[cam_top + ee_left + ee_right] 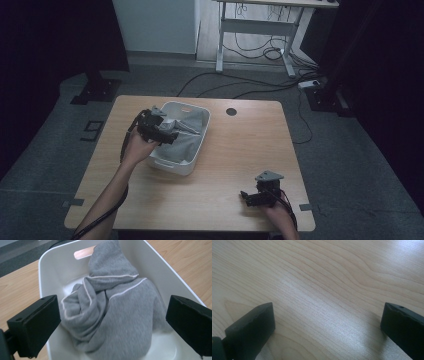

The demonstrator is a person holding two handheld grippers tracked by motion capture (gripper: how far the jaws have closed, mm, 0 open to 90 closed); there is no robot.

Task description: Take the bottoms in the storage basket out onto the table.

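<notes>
A white plastic bin (198,142) stands on the wooden table (240,150), left of centre. A crumpled grey garment (187,132) with thin white piping lies inside it. In the left gripper view the garment (115,312) bunches up against the bin's far wall (57,267). My left gripper (167,134) hovers over the bin's left rim, open, its jaws spread wide to either side of the cloth without touching it (112,325). My right gripper (245,196) rests low near the table's front right corner, open, with bare wood between its jaws (327,325).
A round cable hole (231,111) sits at the table's back edge. Behind the table, cables (260,85) trail over the grey carpet to a white desk frame (260,30). A black stand base (95,90) is at the back left.
</notes>
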